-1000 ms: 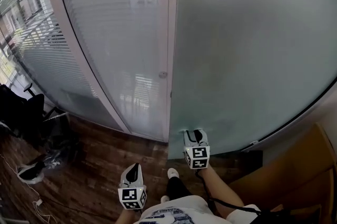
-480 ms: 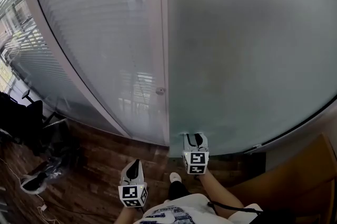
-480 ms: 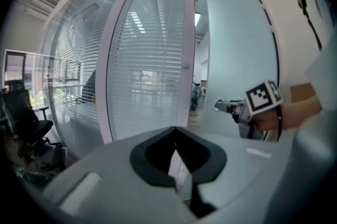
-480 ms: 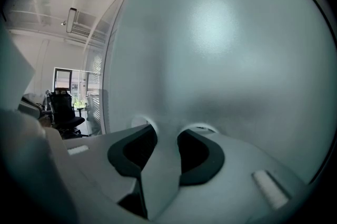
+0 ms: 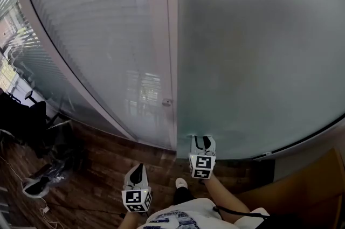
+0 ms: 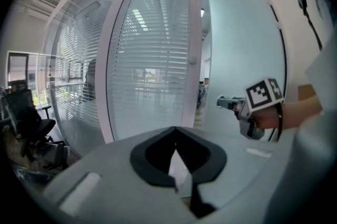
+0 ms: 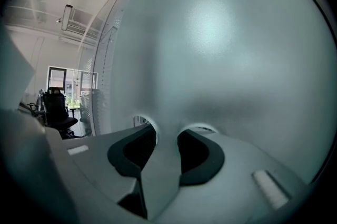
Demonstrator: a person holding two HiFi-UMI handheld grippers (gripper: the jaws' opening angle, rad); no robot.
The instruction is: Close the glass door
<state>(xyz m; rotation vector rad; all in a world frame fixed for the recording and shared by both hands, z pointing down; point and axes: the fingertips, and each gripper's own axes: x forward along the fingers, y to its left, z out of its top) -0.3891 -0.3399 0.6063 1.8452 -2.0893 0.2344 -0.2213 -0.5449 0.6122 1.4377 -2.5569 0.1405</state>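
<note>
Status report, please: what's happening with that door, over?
Right gripper clamped on glass door edge. Left gripper shut, empty. Door ajar, narrow gap at frame. Nothing blocking.

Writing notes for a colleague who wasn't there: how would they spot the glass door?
Look at the glass wall with horizontal blinds behind it. Right of its white frame post stands the frosted glass door: plain and milky, no blinds, its edge pinched by the right hand-held gripper.

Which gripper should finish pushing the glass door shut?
Right. The right gripper is clamped on the free edge of the glass door. The left gripper hangs clear of the door, jaws together on nothing.
</note>
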